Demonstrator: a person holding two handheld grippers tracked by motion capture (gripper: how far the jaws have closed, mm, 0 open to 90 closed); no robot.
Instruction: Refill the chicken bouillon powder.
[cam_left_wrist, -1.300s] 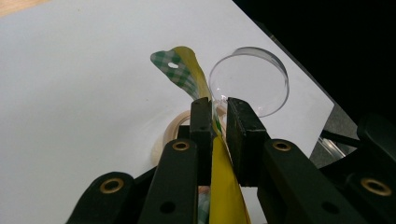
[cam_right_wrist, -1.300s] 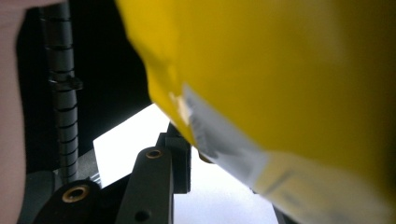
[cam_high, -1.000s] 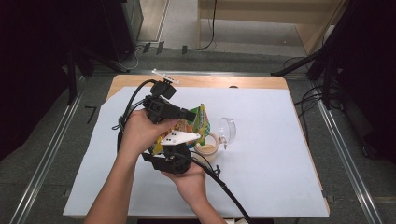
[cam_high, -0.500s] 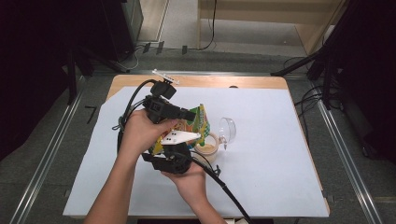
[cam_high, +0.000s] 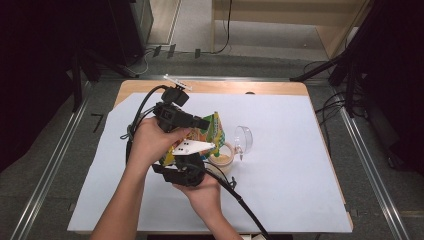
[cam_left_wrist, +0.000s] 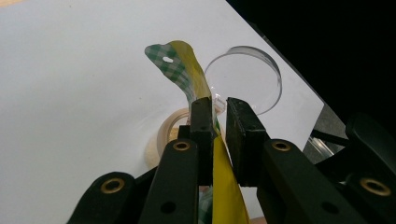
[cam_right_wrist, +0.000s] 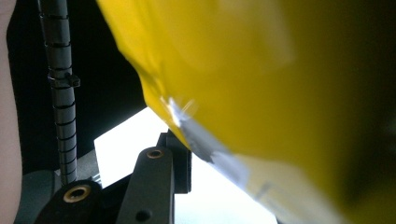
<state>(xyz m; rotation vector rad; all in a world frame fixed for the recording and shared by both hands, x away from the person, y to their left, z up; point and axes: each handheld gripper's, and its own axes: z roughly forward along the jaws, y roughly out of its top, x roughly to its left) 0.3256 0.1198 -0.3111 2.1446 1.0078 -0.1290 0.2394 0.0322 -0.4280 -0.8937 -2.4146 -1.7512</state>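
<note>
1. Both pairs of jaws pinch the same thing: our left gripper clamps the top strip of a yellow plastic snack bag with a green-checked top edge, its jaws narrow with the film between them; our right gripper grips the bag's lower part, though its gripper view is too blurred to see both pads.
2. We hold the bag raised and tilted over the middle of the table, directly above a small round clear cup holding pale beige contents.
3. The bag is glossy and crinkled, with a hang-hole in its curled top and a silvery torn patch along one seam.
4. Nothing has changed from the earlier frames: hands, bag and cup sit as they did.
5. Just beyond the cup lies a clear round plastic lid, tipped on edge.
6. Farther out, the white paper sheet covering the wooden table lies bare towards the right and far edges.
</note>
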